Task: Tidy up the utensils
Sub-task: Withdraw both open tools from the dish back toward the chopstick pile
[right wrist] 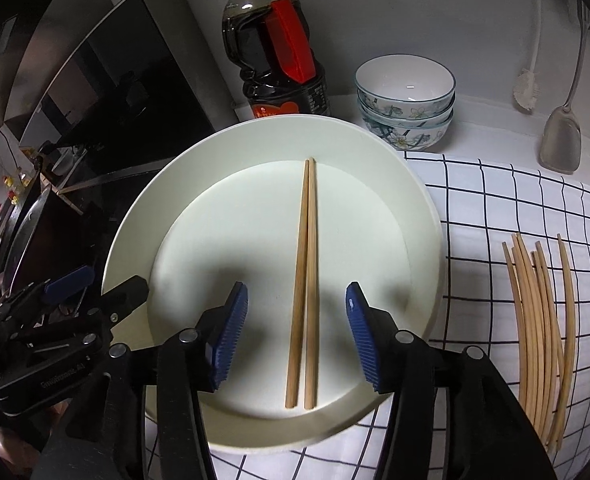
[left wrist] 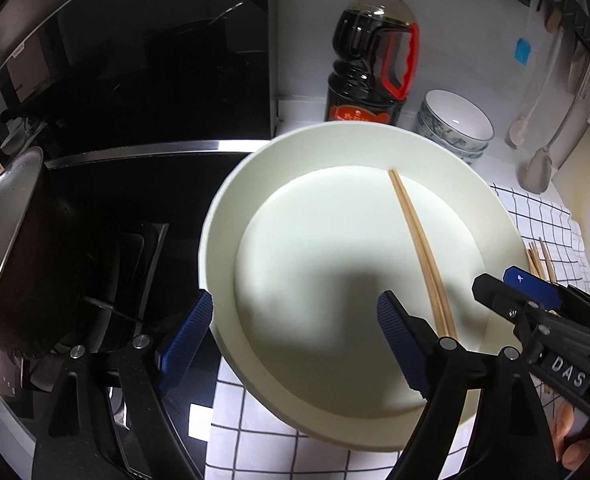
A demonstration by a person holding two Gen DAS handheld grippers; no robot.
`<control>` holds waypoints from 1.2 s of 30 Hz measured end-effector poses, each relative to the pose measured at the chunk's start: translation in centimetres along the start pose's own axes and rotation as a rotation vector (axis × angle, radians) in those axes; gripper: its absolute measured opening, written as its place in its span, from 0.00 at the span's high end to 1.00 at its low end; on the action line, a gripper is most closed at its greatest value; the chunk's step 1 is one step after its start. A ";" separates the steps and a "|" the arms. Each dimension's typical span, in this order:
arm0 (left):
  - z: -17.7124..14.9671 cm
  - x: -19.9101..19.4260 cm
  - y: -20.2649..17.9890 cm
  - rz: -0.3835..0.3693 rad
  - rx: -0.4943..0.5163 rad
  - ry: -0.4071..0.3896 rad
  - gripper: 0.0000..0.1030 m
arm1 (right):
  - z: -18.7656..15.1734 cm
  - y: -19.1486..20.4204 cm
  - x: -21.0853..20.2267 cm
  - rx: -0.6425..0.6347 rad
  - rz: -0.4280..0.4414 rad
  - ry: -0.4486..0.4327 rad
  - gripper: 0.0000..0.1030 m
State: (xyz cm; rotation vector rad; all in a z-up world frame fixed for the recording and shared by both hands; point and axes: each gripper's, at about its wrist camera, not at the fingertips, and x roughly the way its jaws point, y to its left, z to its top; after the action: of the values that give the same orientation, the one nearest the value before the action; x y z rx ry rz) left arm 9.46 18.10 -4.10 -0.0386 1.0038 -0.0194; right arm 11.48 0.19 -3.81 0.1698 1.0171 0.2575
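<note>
Pair of light wooden chopsticks [right wrist: 305,280] lies side by side at centre of round white plate [right wrist: 135,216]. Right gripper [right wrist: 297,336] spread above them, not touching. Left gripper [left wrist: 295,344] wide apart, straddling plate rim, holding nothing. Loose chopstick bundle [right wrist: 543,340] at right on checked cloth [right wrist: 495,200].

Left tool: your left black two-finger gripper [left wrist: 295,344] wears ribbed blue pads [left wrist: 403,346] on matte black linkage arms.
Pivots: round silver pins [left wrist: 141,340] sit at each joint.
Right tool: your right black gripper [right wrist: 297,336] matches, with blue ribbed pads [right wrist: 231,336].
Marking: white letters "DAS" [left wrist: 569,372] show on the right gripper's side.
</note>
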 end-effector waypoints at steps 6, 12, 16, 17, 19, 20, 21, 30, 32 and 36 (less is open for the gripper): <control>-0.3 -0.7 -1.5 -0.011 0.025 -0.002 0.20 | -1.2 -0.5 -1.3 0.010 -0.004 -0.012 0.49; -0.8 -1.7 -3.0 -0.020 0.033 -0.012 0.19 | -2.0 -2.0 -2.9 0.027 -0.019 -0.033 0.46; -1.1 -2.4 -4.4 -0.018 0.041 -0.018 0.16 | -2.7 -3.3 -4.2 0.031 -0.031 -0.051 0.42; -1.2 -2.6 -4.8 -0.018 0.044 -0.021 0.15 | -2.7 -3.7 -4.4 0.033 -0.033 -0.052 0.41; -1.3 -2.8 -5.6 -0.012 0.051 -0.026 0.13 | -3.2 -4.6 -5.0 0.039 -0.041 -0.055 0.38; -1.4 -3.0 -6.0 -0.008 0.056 -0.029 0.11 | -3.4 -5.1 -5.3 0.044 -0.045 -0.056 0.35; -1.4 -3.0 -6.3 -0.004 0.059 -0.030 0.07 | -3.5 -5.5 -5.4 0.049 -0.048 -0.057 0.33; -2.3 -4.2 -10.3 -0.001 0.086 -0.031 0.06 | -5.6 -10.6 -7.7 0.106 -0.077 -0.044 0.29; -2.6 -4.4 -11.3 -0.007 0.092 -0.027 0.06 | -6.2 -11.6 -8.3 0.112 -0.085 -0.041 0.27; -3.2 -4.9 -13.2 -0.015 0.110 -0.031 0.06 | -7.2 -13.4 -9.3 0.117 -0.101 -0.042 0.27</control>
State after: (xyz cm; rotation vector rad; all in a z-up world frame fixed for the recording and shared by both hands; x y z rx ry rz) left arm 4.21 4.99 -1.14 0.0541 0.9700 -0.0877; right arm 2.51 -15.22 -3.42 0.2285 0.9960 0.1025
